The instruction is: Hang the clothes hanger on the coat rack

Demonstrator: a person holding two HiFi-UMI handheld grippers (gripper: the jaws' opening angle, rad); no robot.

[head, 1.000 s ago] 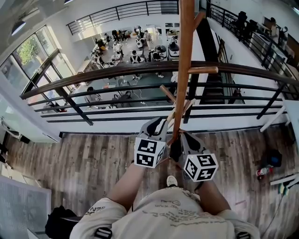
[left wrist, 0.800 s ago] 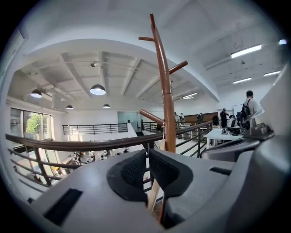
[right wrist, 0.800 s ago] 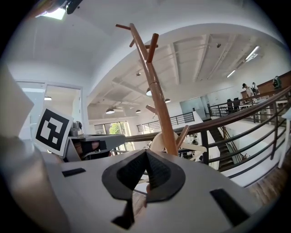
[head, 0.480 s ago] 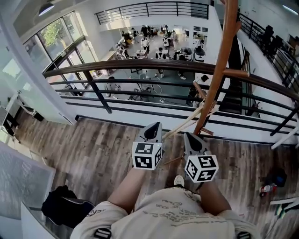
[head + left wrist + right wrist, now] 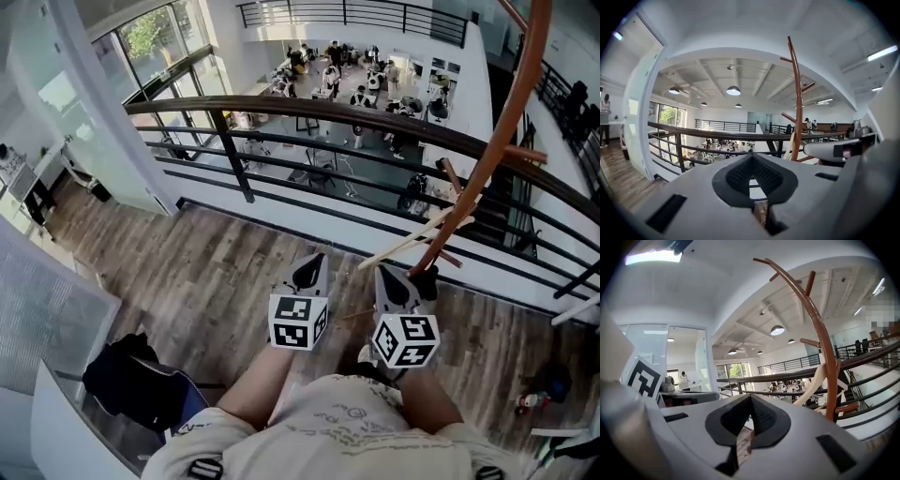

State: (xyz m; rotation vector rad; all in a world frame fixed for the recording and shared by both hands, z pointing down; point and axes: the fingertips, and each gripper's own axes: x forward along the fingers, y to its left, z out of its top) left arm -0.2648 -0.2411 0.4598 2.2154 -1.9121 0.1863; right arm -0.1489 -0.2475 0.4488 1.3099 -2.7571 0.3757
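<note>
- Both grippers have drawn back from the coat rack (image 5: 507, 120). It was right in front of them and now stands ahead and to the right of the right gripper (image 5: 389, 276).
- The pale wooden hanger (image 5: 413, 245) is on the rack's lower part, just beyond the right gripper and apart from it. Which peg carries it I cannot tell.
- The right gripper is closed with nothing between its jaws.
- The left gripper (image 5: 312, 265) is likewise closed and empty, level with the right one and further from the rack.
- Judging by this, the hanging itself looks done and the step in hand is the retreat.
- The next move calls for no grasp, only keeping both grippers clear of the rack so the hanger is not knocked off.
</note>
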